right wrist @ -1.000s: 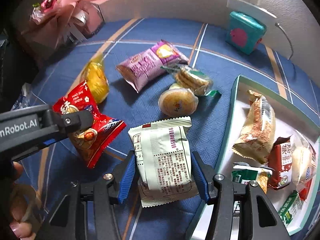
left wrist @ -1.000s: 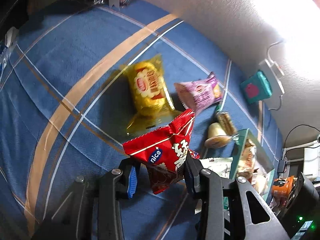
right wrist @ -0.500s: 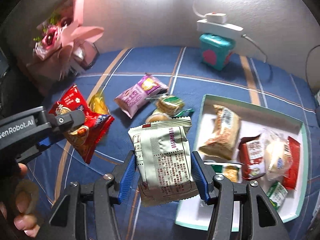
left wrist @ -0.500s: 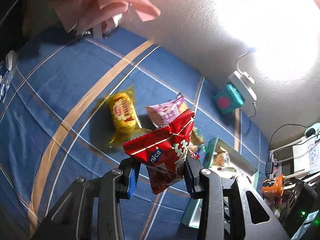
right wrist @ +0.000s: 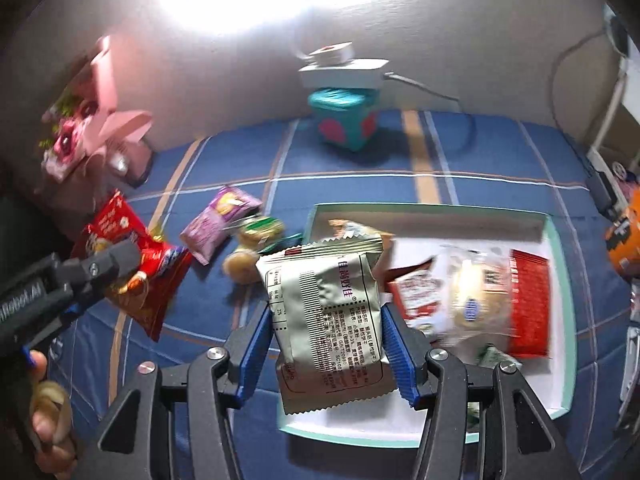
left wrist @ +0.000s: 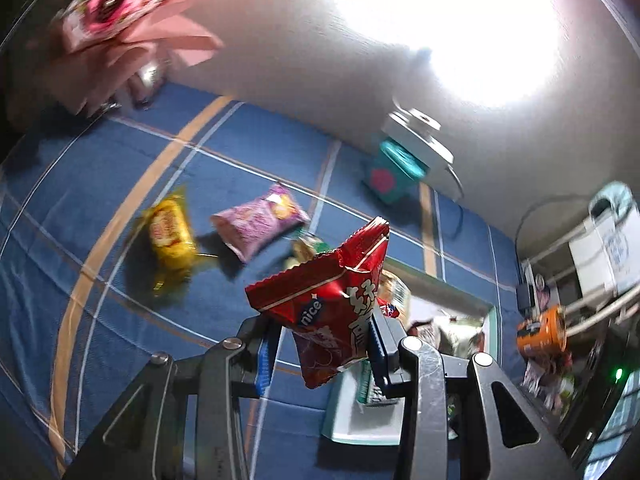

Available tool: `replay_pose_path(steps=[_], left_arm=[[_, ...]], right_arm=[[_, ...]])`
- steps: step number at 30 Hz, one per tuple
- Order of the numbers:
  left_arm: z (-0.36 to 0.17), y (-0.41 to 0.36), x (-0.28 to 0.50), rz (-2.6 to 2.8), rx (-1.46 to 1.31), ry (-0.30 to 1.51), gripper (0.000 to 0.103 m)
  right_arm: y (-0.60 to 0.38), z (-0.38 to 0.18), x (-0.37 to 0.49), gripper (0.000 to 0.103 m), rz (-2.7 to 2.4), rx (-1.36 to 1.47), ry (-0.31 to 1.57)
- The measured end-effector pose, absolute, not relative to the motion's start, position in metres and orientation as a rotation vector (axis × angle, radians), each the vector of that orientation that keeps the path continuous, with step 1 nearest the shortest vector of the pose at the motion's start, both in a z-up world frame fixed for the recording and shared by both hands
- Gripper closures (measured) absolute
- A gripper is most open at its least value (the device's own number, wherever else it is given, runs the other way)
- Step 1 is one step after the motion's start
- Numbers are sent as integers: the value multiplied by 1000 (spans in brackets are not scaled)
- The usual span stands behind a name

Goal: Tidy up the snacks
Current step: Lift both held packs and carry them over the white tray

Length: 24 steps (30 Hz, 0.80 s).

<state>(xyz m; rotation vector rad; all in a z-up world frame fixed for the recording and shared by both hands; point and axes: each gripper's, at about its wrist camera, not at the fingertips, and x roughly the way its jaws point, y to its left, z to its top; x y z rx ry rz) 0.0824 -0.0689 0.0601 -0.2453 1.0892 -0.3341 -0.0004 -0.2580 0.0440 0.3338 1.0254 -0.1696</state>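
Observation:
My left gripper (left wrist: 320, 350) is shut on a red snack packet (left wrist: 332, 312) and holds it above the blue cloth; it also shows in the right wrist view (right wrist: 136, 272). My right gripper (right wrist: 326, 344) is shut on a silver-green snack packet (right wrist: 326, 316), held above the left edge of the white tray with a teal rim (right wrist: 560, 280). The tray holds several snacks, among them a red packet (right wrist: 528, 304) and a round cake (right wrist: 472, 304). A yellow packet (left wrist: 170, 236), a purple packet (left wrist: 260, 226) and small round cakes (right wrist: 256, 248) lie on the cloth.
A teal box with pink hearts (right wrist: 344, 124) and a white power strip (right wrist: 344, 68) stand by the back wall. A pink flower bouquet (right wrist: 88, 132) stands at back left. An orange cup (left wrist: 542, 330) is at the right, past the tray.
Both grippers have risen and tilted up with their packets still held. The right gripper has shifted right, toward the tray. More of the wall and tray now shows.

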Motion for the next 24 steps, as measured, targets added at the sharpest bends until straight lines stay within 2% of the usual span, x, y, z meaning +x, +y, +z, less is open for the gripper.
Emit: replay_pose_path(steps=[12, 24], left_arm=[[53, -160, 45, -506, -27, 1097, 63], [29, -219, 32, -593, 116, 1110, 63]], right_arm=[[-356, 34, -40, 46, -373, 497, 1004], [-397, 16, -53, 46, -429, 591, 992]])
